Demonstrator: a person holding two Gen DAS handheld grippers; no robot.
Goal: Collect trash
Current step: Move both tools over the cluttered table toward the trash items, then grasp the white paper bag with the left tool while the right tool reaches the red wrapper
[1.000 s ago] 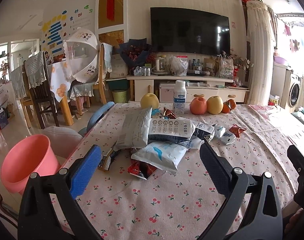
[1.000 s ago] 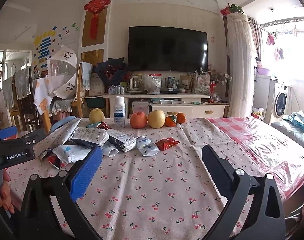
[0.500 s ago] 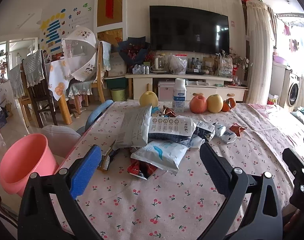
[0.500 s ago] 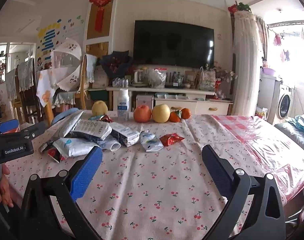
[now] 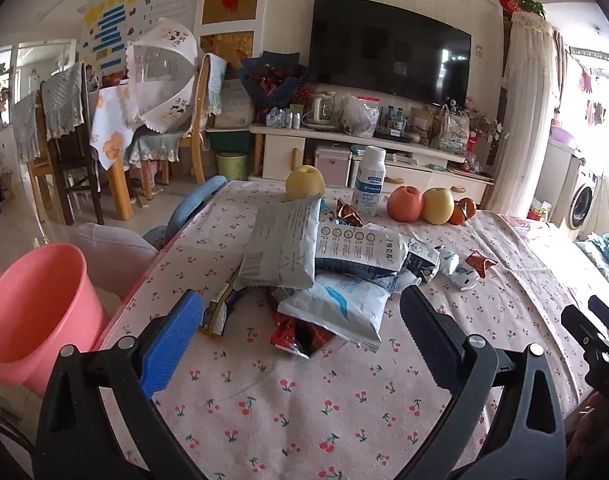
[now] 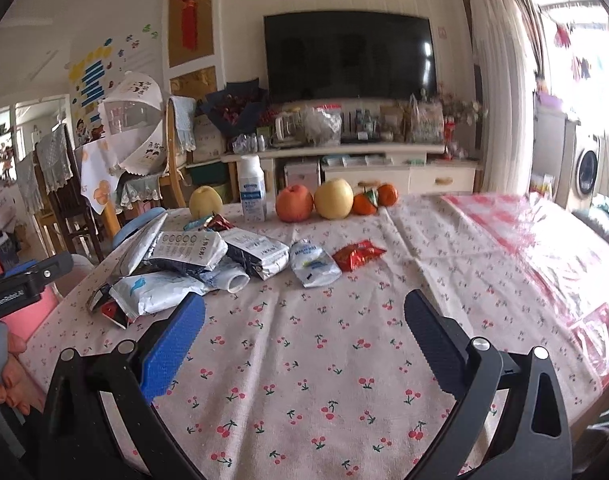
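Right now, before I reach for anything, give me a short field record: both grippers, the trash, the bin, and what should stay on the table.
left gripper: open, empty, above the table short of the pile
right gripper: open, empty, over bare tablecloth
trash pile: overlapping snack bags at the table's left side
loose trash: small white pouch and red wrapper, lying apart from the pile
bin: pink bucket on the floor off the table's left edge
leave: fruit and white bottle along the far edge
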